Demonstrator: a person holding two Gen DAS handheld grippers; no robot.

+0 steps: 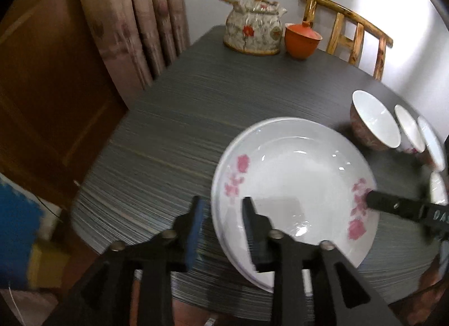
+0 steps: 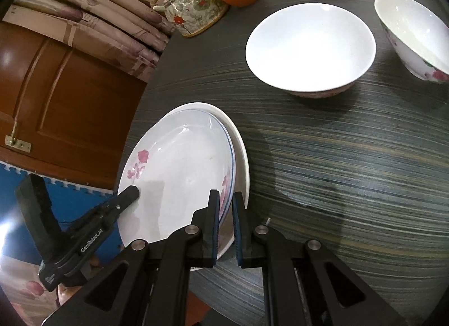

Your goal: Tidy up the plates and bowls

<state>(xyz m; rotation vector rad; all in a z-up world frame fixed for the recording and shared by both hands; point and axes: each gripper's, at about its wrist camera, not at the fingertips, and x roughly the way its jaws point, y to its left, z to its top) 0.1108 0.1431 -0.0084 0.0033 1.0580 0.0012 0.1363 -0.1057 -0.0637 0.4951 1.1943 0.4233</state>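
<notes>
Our right gripper [image 2: 225, 225] is clenched on the near rim of the flowered plate [image 2: 179, 169]; our left gripper [image 1: 221, 227] straddles its opposite rim, fingers spread. The plate sits on another plate [image 2: 242, 152] at the worktop [image 2: 350, 157] edge. Plates look stacked; the bowls [image 2: 310, 48] beyond stand separate, not yet nested.
</notes>
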